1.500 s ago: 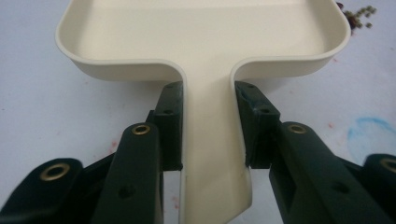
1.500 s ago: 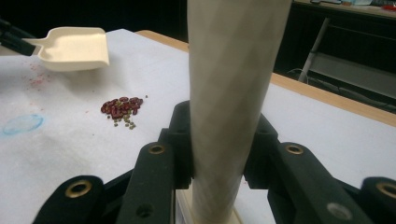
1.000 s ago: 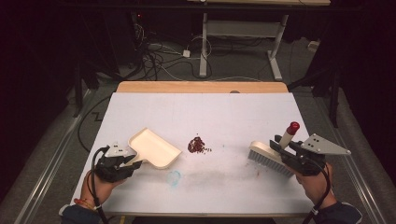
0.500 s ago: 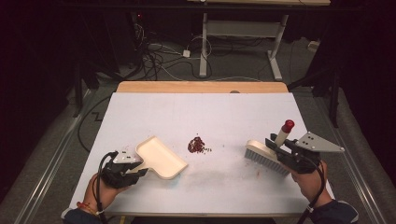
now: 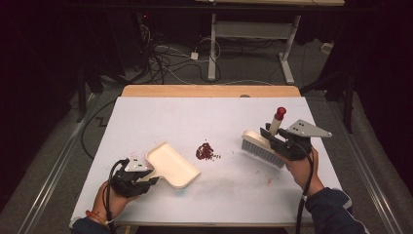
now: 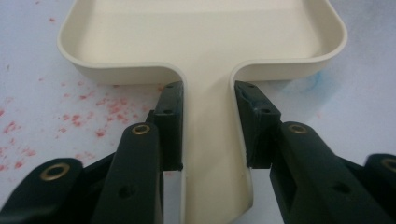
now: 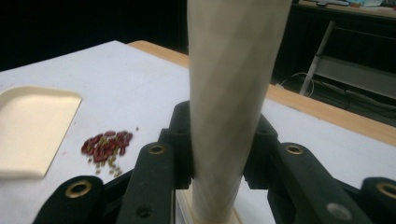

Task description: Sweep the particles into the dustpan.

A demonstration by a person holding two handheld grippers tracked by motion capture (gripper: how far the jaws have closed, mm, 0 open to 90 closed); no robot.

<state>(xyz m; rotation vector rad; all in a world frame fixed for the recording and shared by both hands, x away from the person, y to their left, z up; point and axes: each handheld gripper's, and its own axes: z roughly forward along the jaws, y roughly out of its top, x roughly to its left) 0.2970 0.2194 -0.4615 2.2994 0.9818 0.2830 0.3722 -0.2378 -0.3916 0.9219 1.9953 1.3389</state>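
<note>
Left gripper [image 5: 146,174]: clamped on the flat handle of a cream dustpan [image 5: 173,165]; the pan's tray is spread just ahead of the jaws on the table [image 5: 160,114]
Right gripper [image 5: 275,141]: closed around the upright handle of a brush [image 5: 263,148]; bristles are set below its jaws
Beans [image 5: 205,151]: a small red pile is seen between both grippers, near the dustpan's open edge

White-covered table [image 5: 214,117], wooden edge along the upper side. Small pile of red beans [image 5: 205,151] at centre frame; cream dustpan [image 5: 173,165] lower left, apparently resting flat; faint red specks [image 5: 269,181] lower right.
</note>
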